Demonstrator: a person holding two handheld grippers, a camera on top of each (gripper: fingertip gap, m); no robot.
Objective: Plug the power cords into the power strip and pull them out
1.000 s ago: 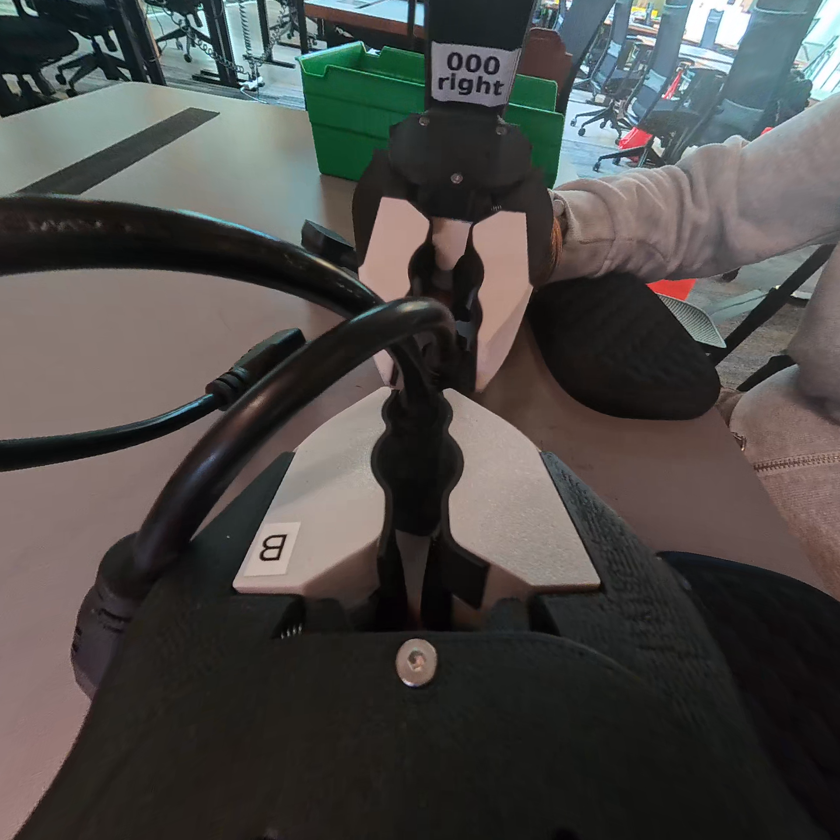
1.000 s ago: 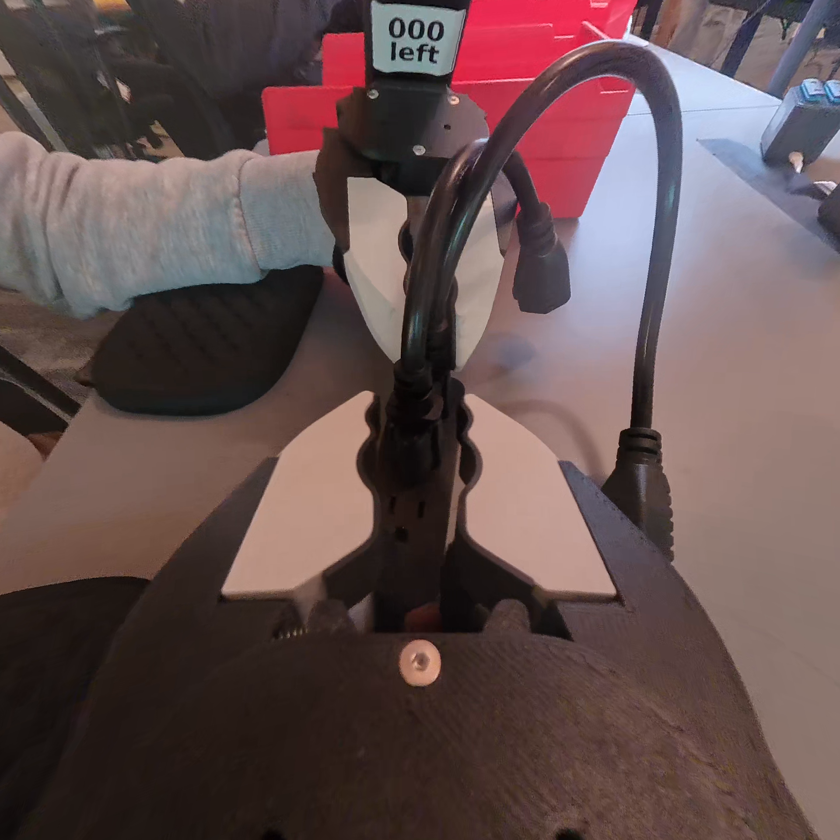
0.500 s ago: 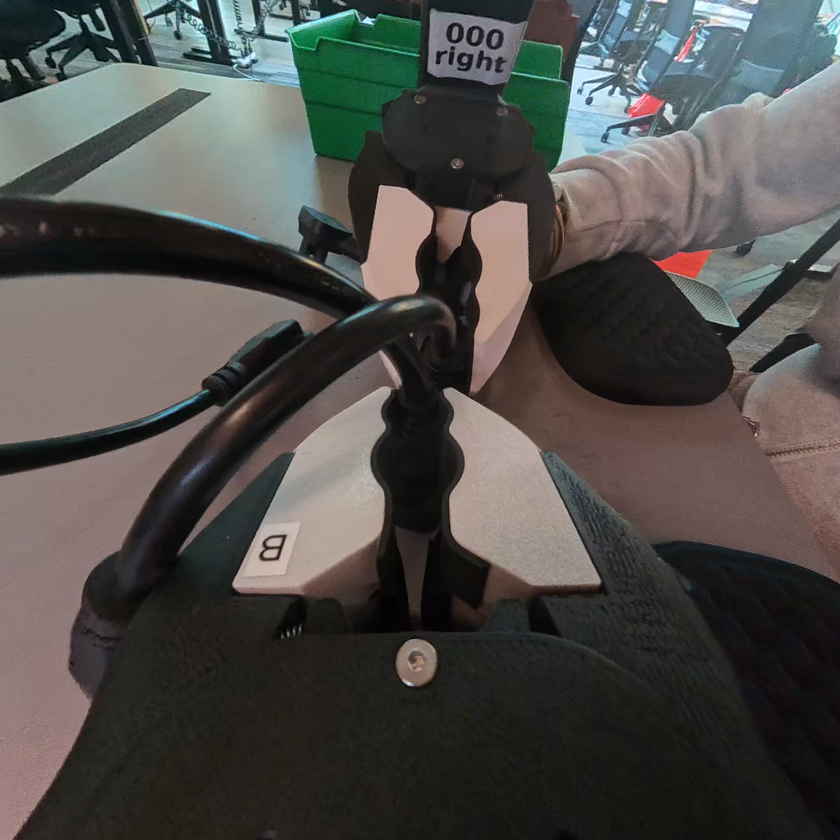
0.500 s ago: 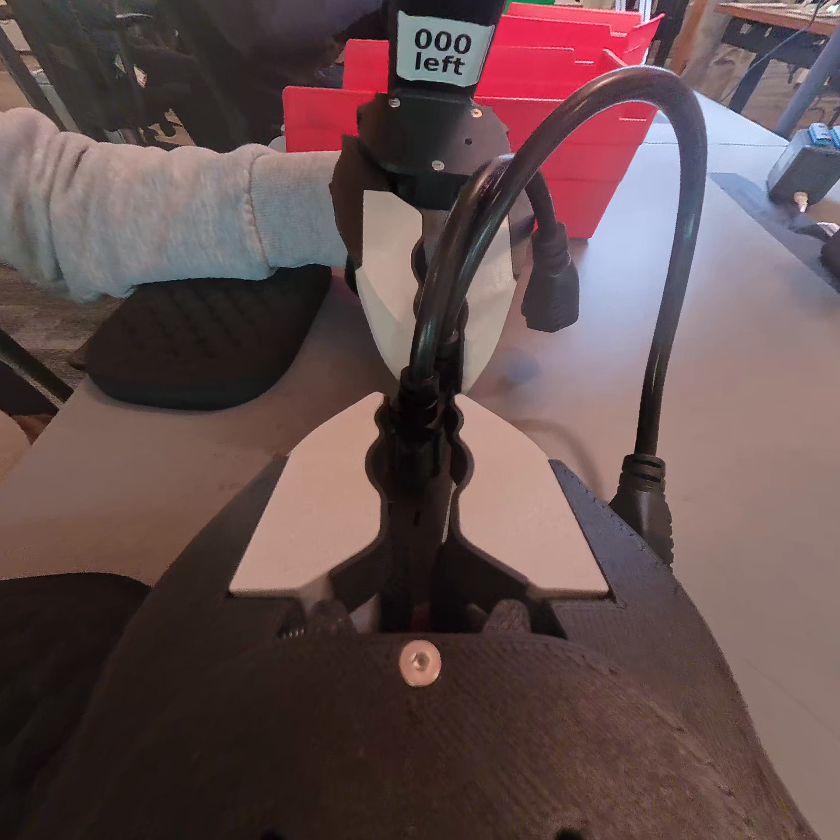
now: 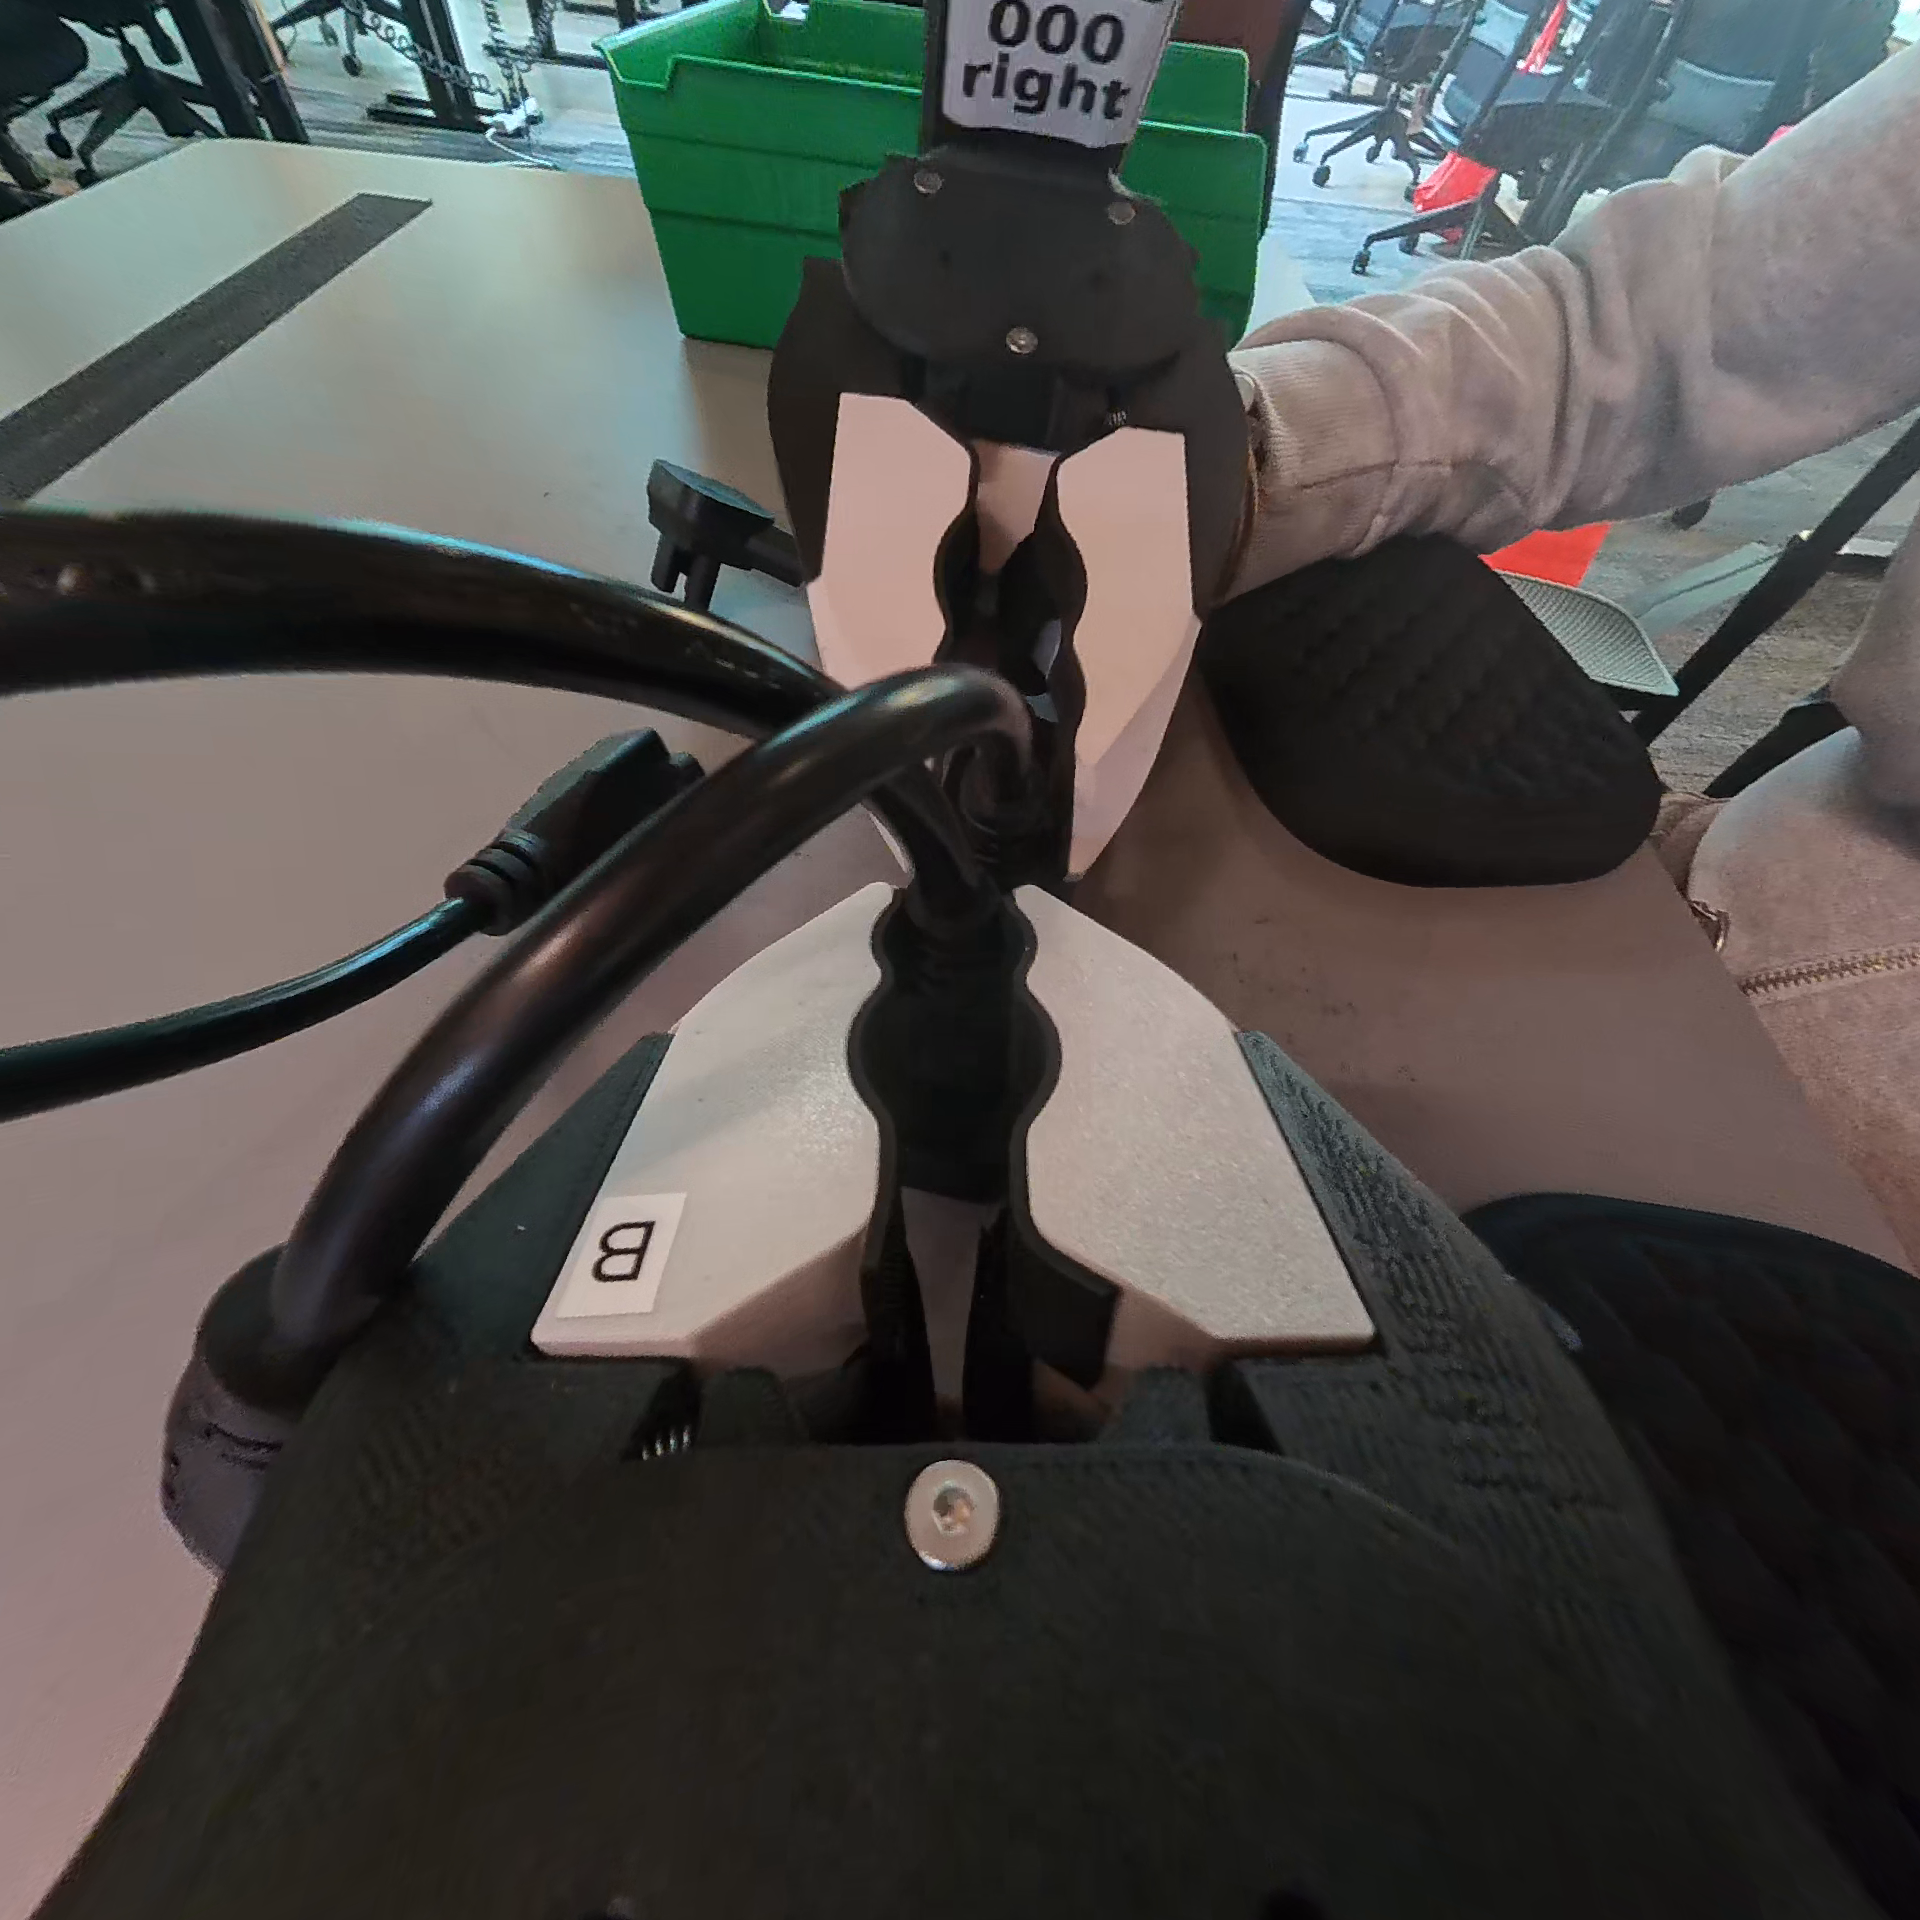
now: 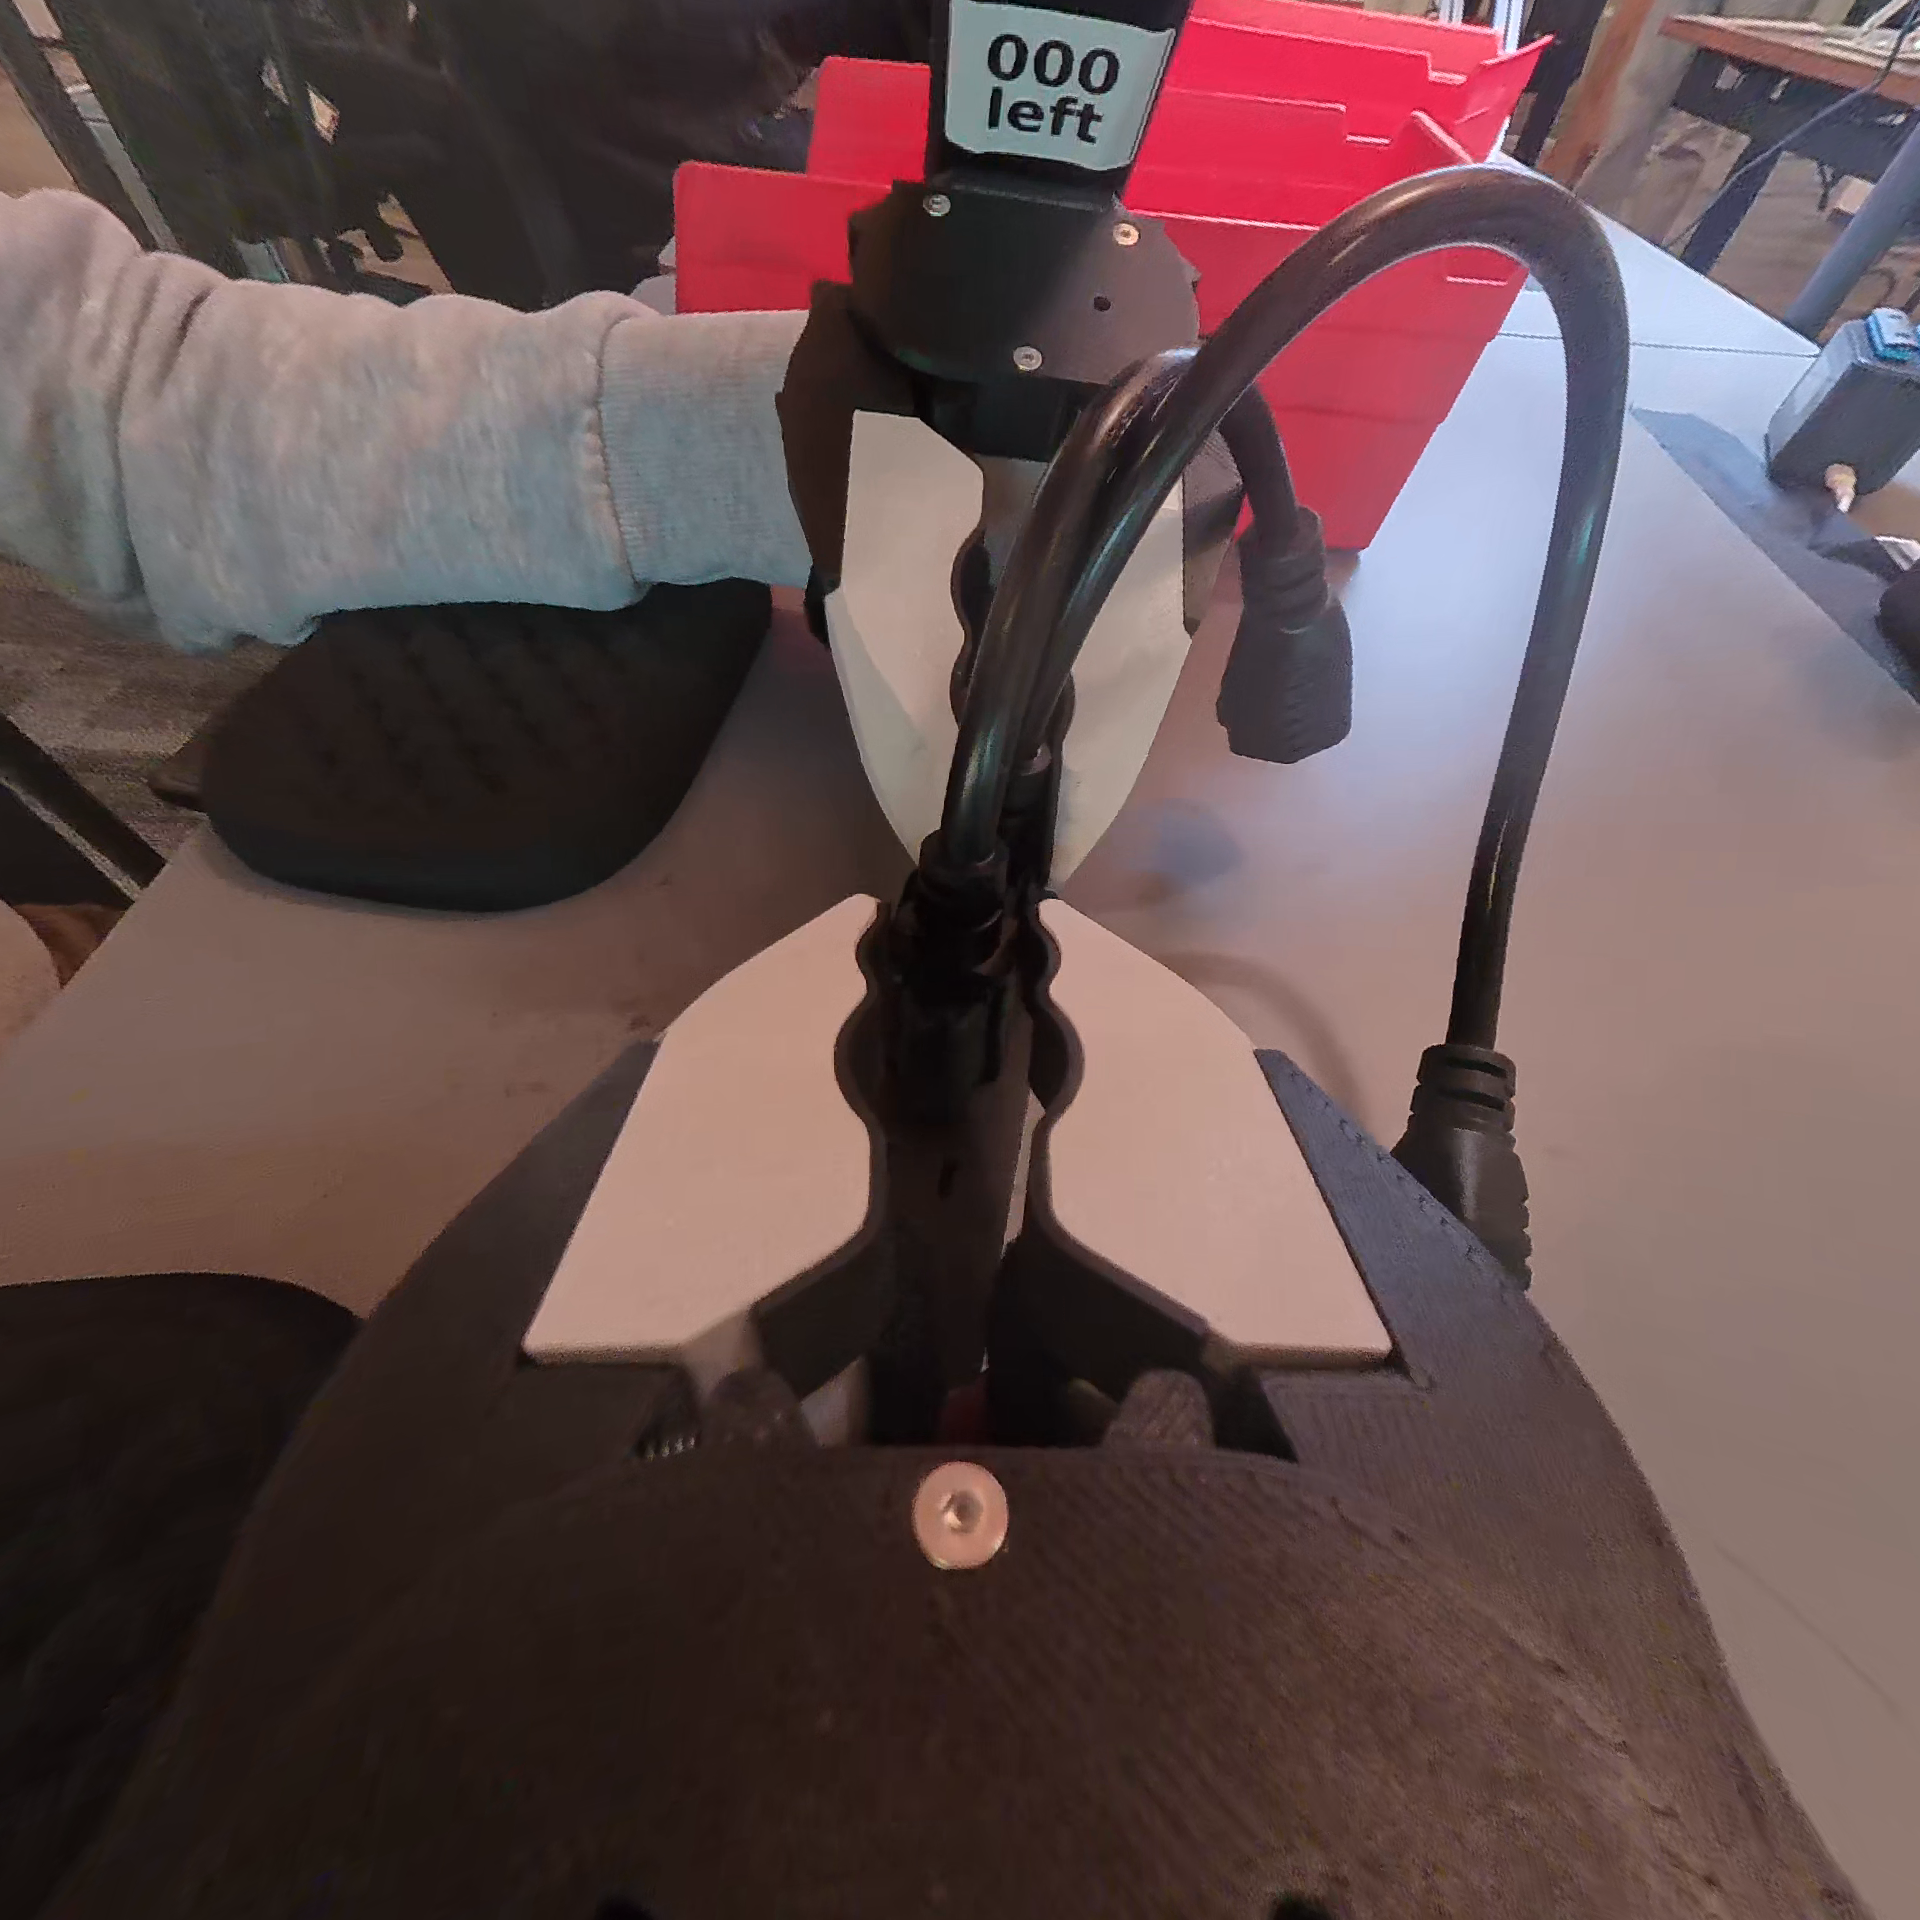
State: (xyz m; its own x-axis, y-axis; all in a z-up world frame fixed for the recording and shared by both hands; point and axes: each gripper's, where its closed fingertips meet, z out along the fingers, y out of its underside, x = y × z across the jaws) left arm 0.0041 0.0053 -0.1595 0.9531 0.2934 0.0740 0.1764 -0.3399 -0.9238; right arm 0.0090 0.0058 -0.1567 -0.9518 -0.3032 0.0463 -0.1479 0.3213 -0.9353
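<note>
Above the counter (image 5: 364, 436), two claws face each other, tip to tip. From the left wrist view, the left claw (image 5: 951, 997) is squeezed tight on a black plug end (image 5: 951, 1060) of a power cord (image 5: 582, 904) that bends up in a loop. From the right wrist view, the right claw (image 6: 956, 997) is clamped on a long black part with small slots, which looks like the power strip (image 6: 951, 1174). Its thick black cord (image 6: 1558, 436) arches up and comes down at the side. The plug and the strip meet right between the two claws, but I cannot tell if the plug is all the way in or a bit out. Another cord end (image 5: 582, 810) lies on the counter and looks not plugged in. A loose black plug (image 5: 707, 525) lies farther back, near a green bin (image 5: 748, 187). A red bin (image 6: 1382, 343) sits behind too. My guess is one cord is being pushed in or pulled out now, and the others are left to do.
</note>
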